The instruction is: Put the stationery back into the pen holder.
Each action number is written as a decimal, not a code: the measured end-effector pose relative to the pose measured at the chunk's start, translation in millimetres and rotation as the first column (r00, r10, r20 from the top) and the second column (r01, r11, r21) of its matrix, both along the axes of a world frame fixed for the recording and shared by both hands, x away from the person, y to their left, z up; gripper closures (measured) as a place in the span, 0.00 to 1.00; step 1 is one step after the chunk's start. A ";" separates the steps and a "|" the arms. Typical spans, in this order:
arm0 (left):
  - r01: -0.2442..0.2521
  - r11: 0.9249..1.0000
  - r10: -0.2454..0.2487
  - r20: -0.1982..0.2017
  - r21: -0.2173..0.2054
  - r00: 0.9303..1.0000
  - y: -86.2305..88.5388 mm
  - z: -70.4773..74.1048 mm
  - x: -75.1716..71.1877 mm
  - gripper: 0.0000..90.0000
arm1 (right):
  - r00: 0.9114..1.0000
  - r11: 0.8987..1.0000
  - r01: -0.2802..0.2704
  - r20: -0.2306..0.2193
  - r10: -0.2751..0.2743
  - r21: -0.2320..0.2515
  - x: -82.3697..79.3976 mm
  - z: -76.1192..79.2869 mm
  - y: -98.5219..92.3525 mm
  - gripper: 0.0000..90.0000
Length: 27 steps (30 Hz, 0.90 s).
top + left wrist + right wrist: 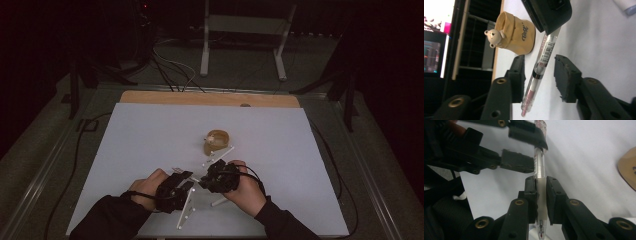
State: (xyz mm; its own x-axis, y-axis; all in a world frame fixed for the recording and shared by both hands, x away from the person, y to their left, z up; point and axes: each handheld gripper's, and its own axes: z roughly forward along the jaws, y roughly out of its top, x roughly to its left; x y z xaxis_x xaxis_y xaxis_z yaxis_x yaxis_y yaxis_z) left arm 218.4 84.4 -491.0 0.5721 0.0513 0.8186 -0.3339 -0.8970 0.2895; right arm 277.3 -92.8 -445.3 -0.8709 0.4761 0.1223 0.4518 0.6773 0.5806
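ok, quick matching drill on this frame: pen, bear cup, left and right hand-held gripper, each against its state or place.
Things:
1. pen
2. bear cup
3. left hand-held gripper
4. right hand-held gripper

States:
A. jaws apart on either side of the pen, pads not pressing it
B. clamped on the pen's white grip section
C. stands on the white tabletop, beyond both grippers
D. clear barrel, held off the table

Pairs: 1-D, 2-C, 3-A, 4-B
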 end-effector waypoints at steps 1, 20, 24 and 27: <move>0.004 1.000 -0.005 0.015 0.016 1.000 -1.3 -1.8 -0.7 0.73 | 1.000 1.000 -0.005 0.003 0.005 0.001 -0.3 0.0 1.2 0.89; 0.019 0.993 -0.025 0.052 0.115 0.998 -3.3 -6.2 -1.4 0.90 | 1.000 1.000 -0.009 0.003 0.009 0.003 0.0 -1.0 4.4 0.88; 0.010 0.993 -0.015 0.040 0.119 0.999 -0.9 -3.7 1.5 0.90 | 1.000 0.999 0.002 -0.001 -0.002 0.045 0.8 0.0 1.4 0.81; 0.017 0.999 -0.017 0.000 0.028 1.000 2.3 -6.8 5.5 0.90 | 0.999 0.995 0.033 0.021 -0.035 0.099 1.7 8.3 -6.5 0.71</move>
State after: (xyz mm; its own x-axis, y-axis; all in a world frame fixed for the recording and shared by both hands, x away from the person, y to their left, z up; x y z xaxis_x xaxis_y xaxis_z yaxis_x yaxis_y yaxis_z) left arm 223.9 86.6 -497.8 0.5722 0.0191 0.8199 -0.3490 -0.8990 0.2645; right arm 279.0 -99.3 -437.0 -0.8575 0.4919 0.1505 0.4595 0.6008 0.6541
